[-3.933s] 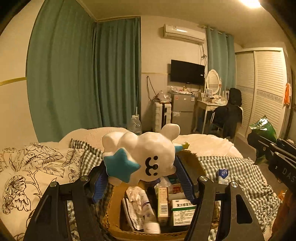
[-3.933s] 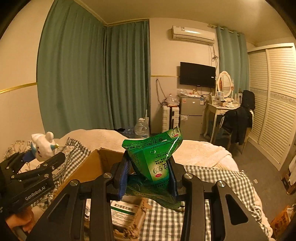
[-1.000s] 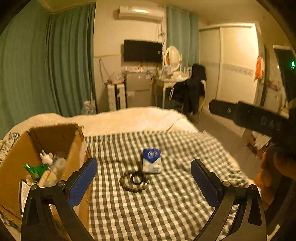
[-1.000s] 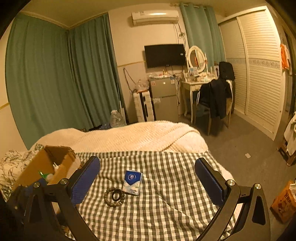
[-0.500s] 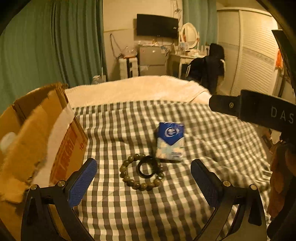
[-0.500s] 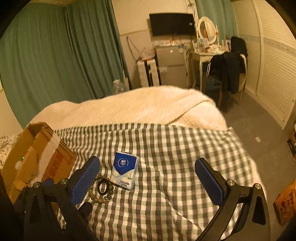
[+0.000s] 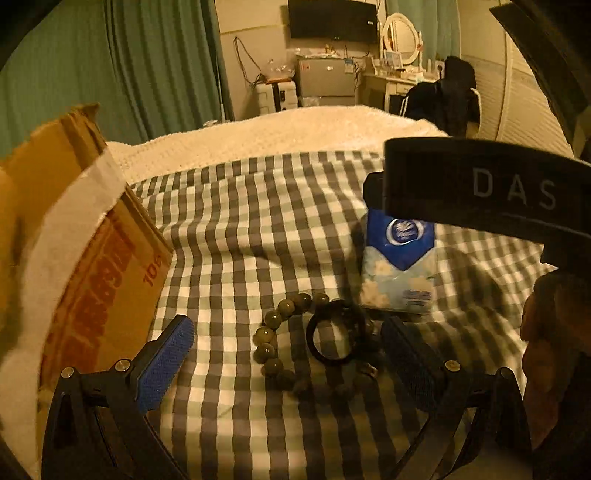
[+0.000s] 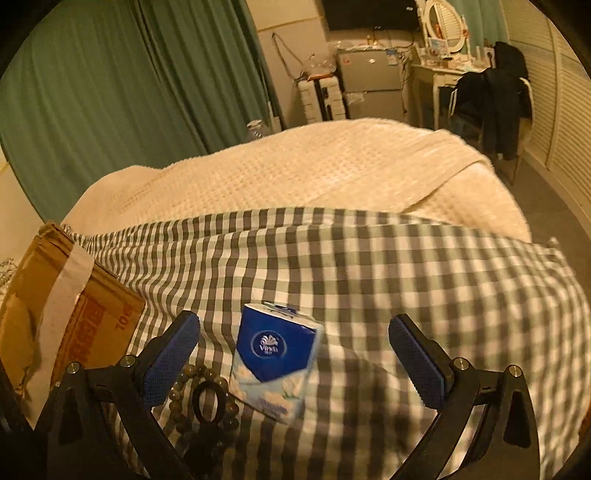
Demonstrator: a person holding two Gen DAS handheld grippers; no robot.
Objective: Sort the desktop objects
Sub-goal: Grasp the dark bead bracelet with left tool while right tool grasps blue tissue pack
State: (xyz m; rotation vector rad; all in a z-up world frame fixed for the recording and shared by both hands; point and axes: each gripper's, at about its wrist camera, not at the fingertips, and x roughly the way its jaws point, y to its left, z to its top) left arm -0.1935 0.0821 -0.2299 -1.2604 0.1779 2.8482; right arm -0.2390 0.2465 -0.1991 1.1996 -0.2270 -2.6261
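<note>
Both my tongs, left tongs point(image 7: 288, 354) and right tongs point(image 8: 293, 354), now hang spread and empty after dropping the toy and green bag, lowered over the bead bracelet point(image 7: 280, 332) and tissue pack point(image 8: 275, 354) on the bed beside the cardboard box point(image 7: 74, 258), so those go next.

Green curtains point(image 8: 122, 96) cover the left wall, and a TV point(image 7: 332, 18) hangs above a small fridge point(image 8: 369, 85). A bed carries a cream blanket point(image 8: 295, 170) and checked sheet point(image 8: 406, 280); louvred doors point(image 8: 569, 92) stand right, beside a chair point(image 8: 495, 107) draped with dark clothes.
</note>
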